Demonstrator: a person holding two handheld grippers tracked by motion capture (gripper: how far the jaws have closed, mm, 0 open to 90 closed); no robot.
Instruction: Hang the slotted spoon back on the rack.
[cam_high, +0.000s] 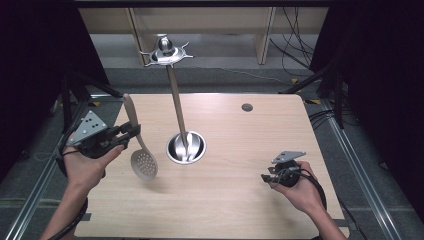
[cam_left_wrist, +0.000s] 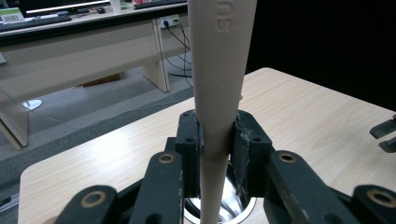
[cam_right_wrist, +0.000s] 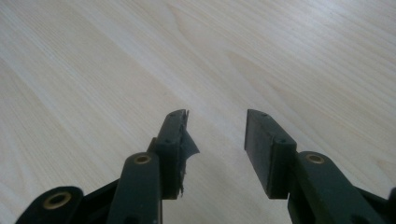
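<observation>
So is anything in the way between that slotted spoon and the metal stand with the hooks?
Nothing visible. The left tongs grip the slotted spoon by its handle, lifted beside the stand. Bare table lies between them, and the hooks at the stand's top look free. The right tongs stand open, well off to the side.

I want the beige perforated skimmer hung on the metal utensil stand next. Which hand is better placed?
Left. The left gripper already clamps the beige perforated skimmer's handle, close beside the metal utensil stand. The right gripper is open over bare wooden table, farther off.
</observation>
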